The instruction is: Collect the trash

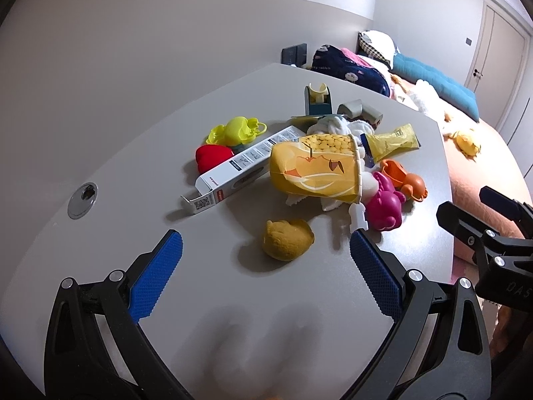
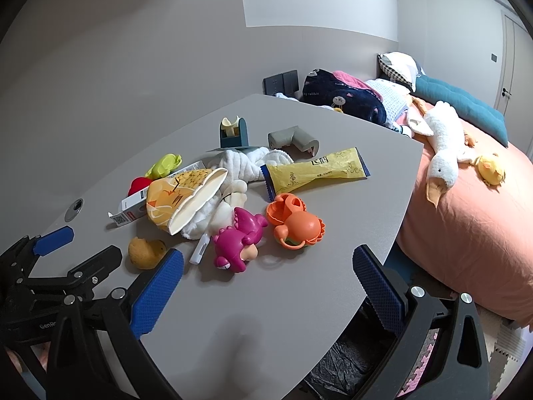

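— Both claws gape wide and empty: our left gripper (image 1: 266, 243) hovers over the near edge of the grey table (image 1: 140, 153), our right gripper (image 2: 268, 260) beside it.

— What lies closest?

— Just ahead of the left claw, between its blue pads, a small mustard-yellow plush lump (image 1: 288, 239), likely a toy. Beyond it, straight on, the crumpled yellow paper popcorn cup (image 1: 316, 170) lies on its side, long axis across our line, mouth to the claw's right, resting on white cloth (image 2: 240, 163).

— And the other trash?

— Left of the cup, the opened white cardboard carton (image 1: 240, 170), running away from us. Farthest, ahead of the right claw past the pink plastic toy (image 2: 238, 243), the flat yellow snack wrapper (image 2: 316, 170) lies crosswise. We judge the left nearer the cup, the right nearer the wrapper.
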`<state>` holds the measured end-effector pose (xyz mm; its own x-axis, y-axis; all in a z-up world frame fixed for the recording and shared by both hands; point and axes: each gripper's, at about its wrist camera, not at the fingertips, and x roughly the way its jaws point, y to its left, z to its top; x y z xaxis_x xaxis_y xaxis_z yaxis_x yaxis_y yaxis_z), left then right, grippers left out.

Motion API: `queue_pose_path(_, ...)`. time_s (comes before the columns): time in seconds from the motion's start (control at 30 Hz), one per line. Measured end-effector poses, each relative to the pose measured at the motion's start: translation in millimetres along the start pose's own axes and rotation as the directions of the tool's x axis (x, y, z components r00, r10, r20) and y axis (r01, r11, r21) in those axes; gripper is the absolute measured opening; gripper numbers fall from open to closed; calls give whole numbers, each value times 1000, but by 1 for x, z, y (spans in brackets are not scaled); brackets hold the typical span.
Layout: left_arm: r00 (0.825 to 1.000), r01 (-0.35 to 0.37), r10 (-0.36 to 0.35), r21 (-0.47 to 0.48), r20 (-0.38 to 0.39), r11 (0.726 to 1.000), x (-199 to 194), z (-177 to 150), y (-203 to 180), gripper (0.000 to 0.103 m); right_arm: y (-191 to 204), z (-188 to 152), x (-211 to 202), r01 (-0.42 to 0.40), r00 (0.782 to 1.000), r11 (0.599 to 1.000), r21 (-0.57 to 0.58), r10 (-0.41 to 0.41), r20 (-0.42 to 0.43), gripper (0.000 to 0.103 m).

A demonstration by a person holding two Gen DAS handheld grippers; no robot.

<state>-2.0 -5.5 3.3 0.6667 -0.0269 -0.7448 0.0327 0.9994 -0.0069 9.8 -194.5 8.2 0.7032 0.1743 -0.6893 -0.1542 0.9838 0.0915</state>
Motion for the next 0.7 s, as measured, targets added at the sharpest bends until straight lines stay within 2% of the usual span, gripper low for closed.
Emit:
queue_pose_path(0.47, 1000, 3, -3, 13, 22, 1000, -4, 0, -2, 97, -1, 0, -1, 2, 1000, 1000, 1, -2, 0, 101)
queue_pose_path(0.7, 999, 42, -42, -18, 27, 999, -5, -1, 3, 97, 0, -1, -1, 0, 1000, 1000, -1, 0, 0, 101)
